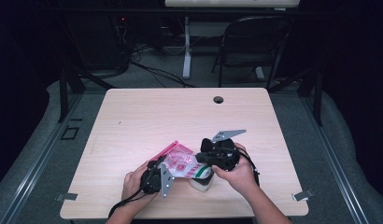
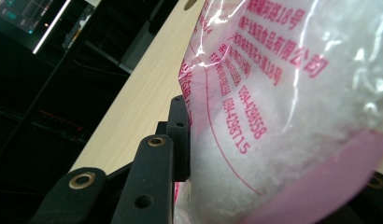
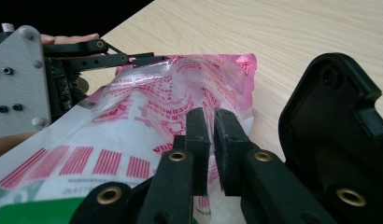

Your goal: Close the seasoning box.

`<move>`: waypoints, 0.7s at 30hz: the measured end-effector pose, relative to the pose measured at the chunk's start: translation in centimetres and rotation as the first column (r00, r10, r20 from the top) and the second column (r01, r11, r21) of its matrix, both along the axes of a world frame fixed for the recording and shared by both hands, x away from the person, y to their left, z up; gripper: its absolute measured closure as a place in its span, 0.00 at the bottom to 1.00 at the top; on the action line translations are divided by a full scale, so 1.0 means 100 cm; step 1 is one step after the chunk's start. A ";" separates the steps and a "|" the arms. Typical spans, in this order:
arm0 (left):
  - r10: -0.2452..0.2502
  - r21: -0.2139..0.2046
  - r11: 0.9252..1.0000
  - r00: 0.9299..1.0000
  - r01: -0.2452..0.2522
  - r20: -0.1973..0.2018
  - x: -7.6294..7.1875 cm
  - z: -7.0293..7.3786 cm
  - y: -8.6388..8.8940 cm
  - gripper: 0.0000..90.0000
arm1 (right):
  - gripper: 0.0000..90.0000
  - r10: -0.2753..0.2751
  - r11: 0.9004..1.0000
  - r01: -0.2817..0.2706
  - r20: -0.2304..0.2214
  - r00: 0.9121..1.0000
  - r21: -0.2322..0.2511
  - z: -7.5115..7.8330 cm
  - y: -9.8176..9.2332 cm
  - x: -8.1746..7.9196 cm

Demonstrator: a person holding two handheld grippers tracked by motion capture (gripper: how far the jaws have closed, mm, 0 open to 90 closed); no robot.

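A clear plastic bag with pink print and a pink top strip, holding white grainy contents, is lifted just above the front of the wooden table. My left gripper pinches its left edge and is shut on it; the left gripper view has the bag pressed against the jaws. My right gripper is shut on the bag's right side, with film caught between its pads. In the right gripper view the bag stretches toward the left gripper. A white packet with a green band lies under the bag.
A round cable hole sits near the table's far edge. A black folding chair and a white desk leg stand beyond the table. Bare tabletop stretches behind and to either side of the hands.
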State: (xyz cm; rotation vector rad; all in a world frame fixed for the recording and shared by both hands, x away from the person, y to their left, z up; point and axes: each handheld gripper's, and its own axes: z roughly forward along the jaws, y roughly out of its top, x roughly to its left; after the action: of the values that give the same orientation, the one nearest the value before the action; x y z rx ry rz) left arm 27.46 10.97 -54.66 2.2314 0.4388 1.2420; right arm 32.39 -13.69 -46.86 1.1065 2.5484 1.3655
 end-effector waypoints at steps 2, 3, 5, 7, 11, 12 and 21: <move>-0.002 -0.002 1.000 1.000 0.002 -0.005 0.001 -0.001 0.000 0.83 | 0.90 0.000 1.000 0.000 0.001 1.000 0.001 0.000 0.000 0.000; -0.002 -0.006 1.000 1.000 0.002 -0.011 0.001 -0.002 0.000 0.83 | 0.86 0.001 1.000 -0.001 0.002 1.000 0.005 0.000 0.000 0.000; -0.005 -0.016 1.000 1.000 0.004 -0.029 0.001 -0.003 0.001 0.83 | 0.81 -0.006 1.000 0.006 0.011 1.000 0.013 0.000 0.000 -0.001; -0.005 -0.027 1.000 0.999 0.004 -0.039 0.002 -0.005 0.001 0.83 | 0.78 -0.008 1.000 0.007 0.014 1.000 0.024 0.001 0.000 -0.001; -0.012 -0.049 0.999 0.998 0.009 -0.066 0.003 -0.006 0.002 0.83 | 0.75 -0.016 0.999 0.016 0.019 1.000 0.031 0.002 -0.001 -0.001; -0.016 -0.054 0.998 0.997 0.012 -0.076 0.004 -0.007 0.003 0.83 | 0.74 -0.019 0.999 0.018 0.018 1.000 0.039 0.002 -0.001 -0.001; -0.028 -0.143 0.990 0.986 0.004 -0.166 0.009 -0.009 0.011 0.83 | 0.65 -0.035 0.997 0.032 0.053 0.998 0.067 0.006 0.000 -0.004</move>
State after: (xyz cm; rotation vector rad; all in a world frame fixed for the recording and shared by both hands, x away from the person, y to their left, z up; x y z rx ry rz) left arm 28.38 12.10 -55.59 2.2204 0.5543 0.9865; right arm 32.01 -13.68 -46.27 1.1013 2.4530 1.4614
